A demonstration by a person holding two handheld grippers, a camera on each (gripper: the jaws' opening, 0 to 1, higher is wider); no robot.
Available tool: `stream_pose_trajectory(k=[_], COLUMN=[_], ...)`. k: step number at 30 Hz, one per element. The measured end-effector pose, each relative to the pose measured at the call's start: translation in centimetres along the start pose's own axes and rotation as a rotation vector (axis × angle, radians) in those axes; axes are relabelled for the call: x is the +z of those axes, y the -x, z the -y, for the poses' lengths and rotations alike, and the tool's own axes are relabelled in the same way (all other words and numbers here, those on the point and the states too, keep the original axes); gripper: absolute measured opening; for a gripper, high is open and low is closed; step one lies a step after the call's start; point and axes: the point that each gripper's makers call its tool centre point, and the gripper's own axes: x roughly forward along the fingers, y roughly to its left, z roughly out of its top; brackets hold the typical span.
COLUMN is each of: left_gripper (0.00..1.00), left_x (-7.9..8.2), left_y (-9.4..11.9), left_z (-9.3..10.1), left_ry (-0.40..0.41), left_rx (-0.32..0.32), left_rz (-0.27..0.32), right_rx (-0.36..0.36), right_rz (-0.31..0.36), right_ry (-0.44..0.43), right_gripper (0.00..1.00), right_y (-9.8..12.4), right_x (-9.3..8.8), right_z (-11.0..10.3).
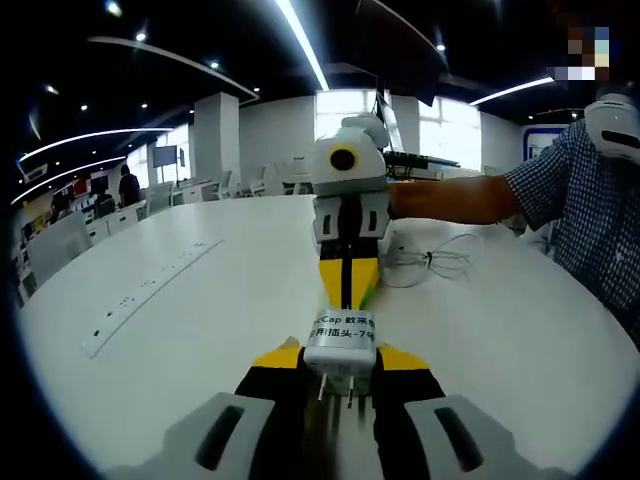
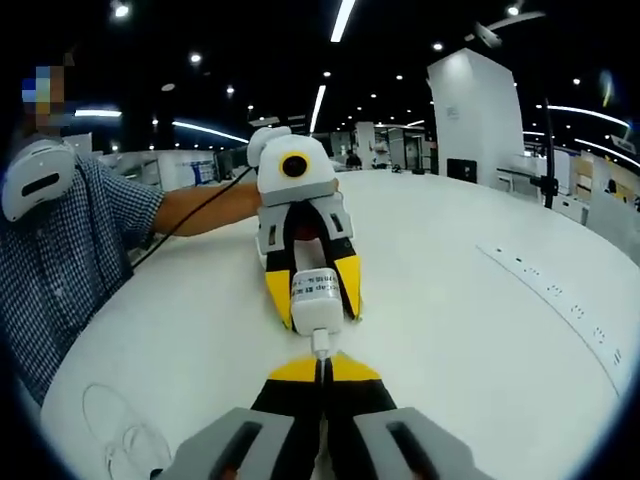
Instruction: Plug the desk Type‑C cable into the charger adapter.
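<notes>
- The left gripper point(image 1: 340, 372) is closing its yellow-tipped jaws on the charger adapter point(image 1: 340, 343), a small white block with a printed label and metal prongs pointing back toward the camera.
- Seen from the right gripper view, that adapter point(image 2: 318, 298) is sitting between the opposing yellow jaws, its port end facing the right gripper point(image 2: 322, 372).
- The right gripper is pinching its jaws nearly together on the Type-C cable's plug point(image 2: 321, 345), a short white stub whose tip is meeting the adapter's near face; whether it is seated I cannot tell.
- Just beyond the left gripper, the right gripper point(image 1: 348, 280) is pointing straight back at it, jaw tips at the adapter.
- Further out to the right, the thin white cable point(image 1: 440, 260) is lying in loose loops on the table; from the right gripper view those loops point(image 2: 120, 430) are trailing at the lower left.
- The table point(image 1: 200, 300) is spreading out as a smooth, matte white, rounded surface.
- Out to the left, a long flat white power strip point(image 1: 150, 290) is lying flush on the tabletop.
- A person's bare forearm point(image 1: 450, 198) and checked sleeve point(image 1: 570, 190) are reaching in from the right.
- Beyond the table an open office is showing: white columns, desks, bright windows and long ceiling light strips point(image 1: 300, 45).
</notes>
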Motion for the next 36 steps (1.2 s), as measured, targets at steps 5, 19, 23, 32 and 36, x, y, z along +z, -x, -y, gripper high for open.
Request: stream_pose_trajectory(k=[5, 19, 23, 32, 36], left_gripper=[0.25, 0.25, 0.25, 0.26, 0.26], left_x=[0.05, 0.23, 0.19, 0.23, 0.36], left_y=[-0.08, -0.34, -0.38, -0.47, -0.49], left_z=[0.05, 0.02, 0.19, 0.35, 0.42], left_ry=[-0.006, -0.004, -0.006, -0.012, -0.033], left_rx=[-0.002, -0.001, -0.006, 0.001, 0.010], left_rz=[-0.006, 0.020, 0.029, 0.044, 0.041], right_rx=[-0.003, 0.003, 0.023, 0.031, 0.005], right_rz=[-0.019, -0.019, -0.044, -0.028, -0.007], right_ry=[-0.001, 0.054, 0.082, 0.044, 0.048], right_gripper=[0.02, 0.03, 0.02, 0.02, 0.04], right_y=[-0.13, -0.40, -0.44, -0.44, -0.11], right_x=[0.07, 0.75, 0.77, 0.74, 0.78], right_z=[-0.16, -0.85, -0.88, -0.57, -0.82])
